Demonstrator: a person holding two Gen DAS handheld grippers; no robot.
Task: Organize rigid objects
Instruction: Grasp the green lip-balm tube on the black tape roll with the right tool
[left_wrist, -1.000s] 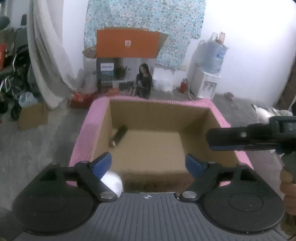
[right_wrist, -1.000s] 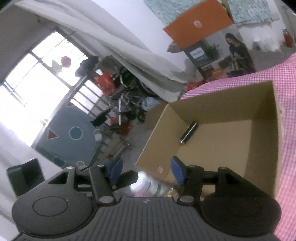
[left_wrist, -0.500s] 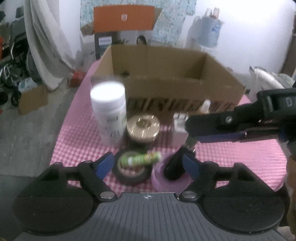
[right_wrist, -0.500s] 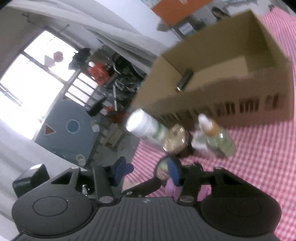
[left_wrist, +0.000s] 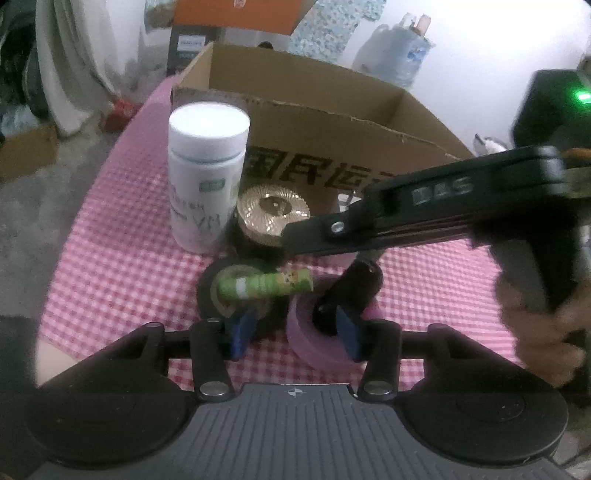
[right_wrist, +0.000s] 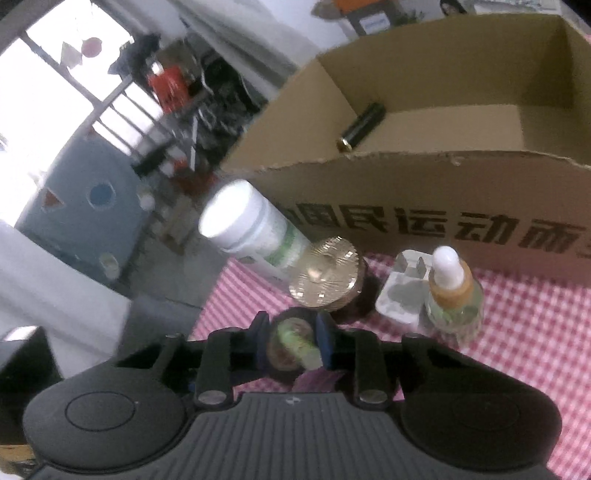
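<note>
A green tube (left_wrist: 266, 286) lies across a black tape roll (left_wrist: 205, 295), with a pink tape roll (left_wrist: 314, 345) beside it on the pink-checked cloth (left_wrist: 122, 240). My left gripper (left_wrist: 294, 330) hangs low over both rolls. Its jaws are closing, and the pads touch nothing. My right gripper (right_wrist: 291, 341) reaches in from the right, and one of its fingers (left_wrist: 351, 288) dips by the pink roll. Its jaws are closing with the green tube (right_wrist: 293, 338) between them, and the pads stand just off its sides. An open cardboard box (right_wrist: 443, 206) behind holds a black cylinder (right_wrist: 362, 127).
In front of the box stand a white bottle (left_wrist: 207, 177), a gold-lidded jar (left_wrist: 273, 214), a white plug (right_wrist: 402, 291) and a dropper bottle (right_wrist: 452, 295). A person's hand (left_wrist: 535, 325) holds the right gripper. The cloth drops to the floor at the left.
Both grippers came back from over the box and sank to the objects in front of it. Both sets of jaws narrowed. The right one now straddles the green tube.
</note>
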